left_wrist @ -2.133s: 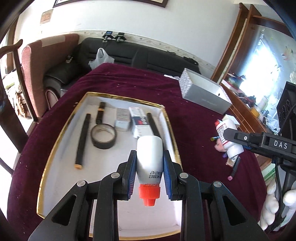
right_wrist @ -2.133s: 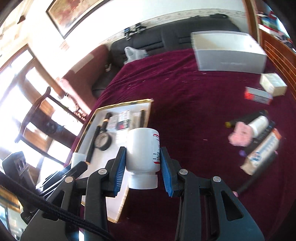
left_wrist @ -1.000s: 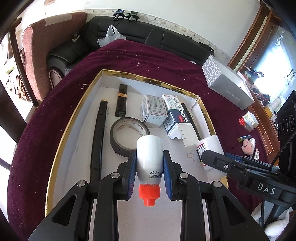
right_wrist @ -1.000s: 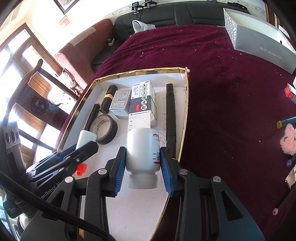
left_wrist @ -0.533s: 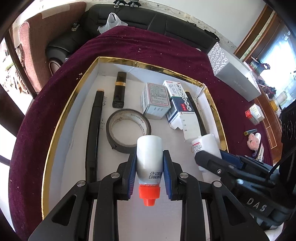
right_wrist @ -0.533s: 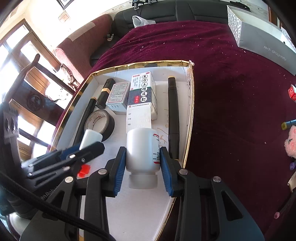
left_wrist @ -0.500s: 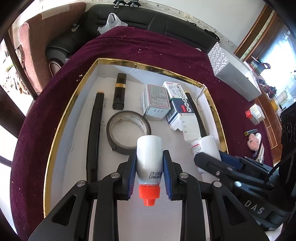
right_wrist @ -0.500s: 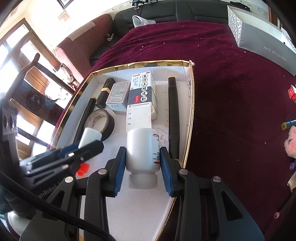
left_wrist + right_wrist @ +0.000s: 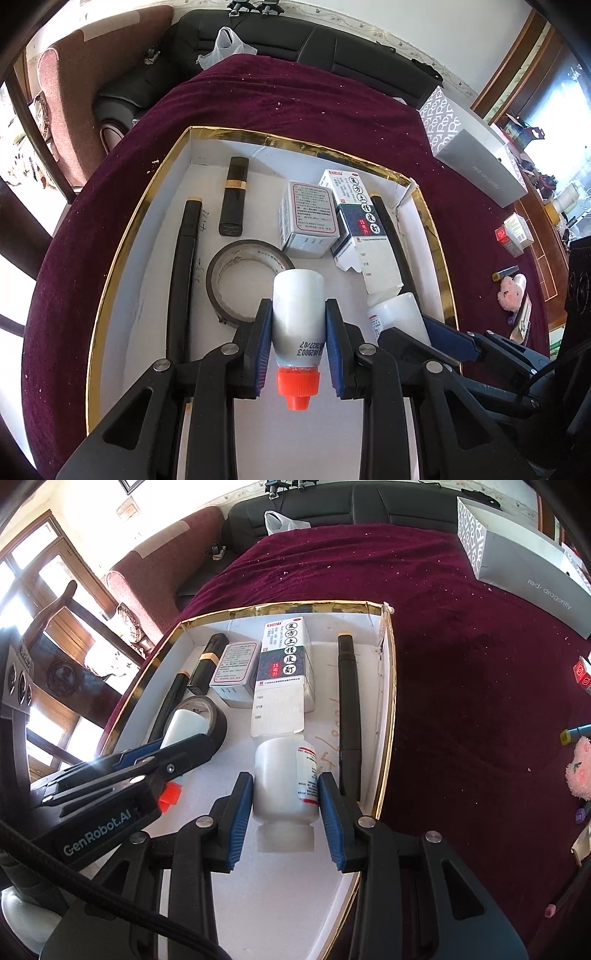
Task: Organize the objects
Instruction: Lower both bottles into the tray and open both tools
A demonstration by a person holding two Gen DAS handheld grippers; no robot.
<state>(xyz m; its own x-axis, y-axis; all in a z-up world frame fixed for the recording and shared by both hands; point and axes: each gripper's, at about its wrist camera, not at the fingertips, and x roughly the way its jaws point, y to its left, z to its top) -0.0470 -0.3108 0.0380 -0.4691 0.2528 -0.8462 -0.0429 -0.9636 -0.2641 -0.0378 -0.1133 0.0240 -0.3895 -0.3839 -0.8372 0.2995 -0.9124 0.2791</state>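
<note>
Maroon cloth (image 9: 332, 107) bears a gold-rimmed tray (image 9: 122, 243) — both jaws clamp white bottles; black sofa (image 9: 295, 33) behind.

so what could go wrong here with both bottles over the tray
The two tools sit close together: the left tool and right tool could bump as they lower. The white bottle hangs right by the long box and the black pen, so setting it down may knock them. The orange-capped bottle hangs over the tape roll and might land on it and tip.
</note>
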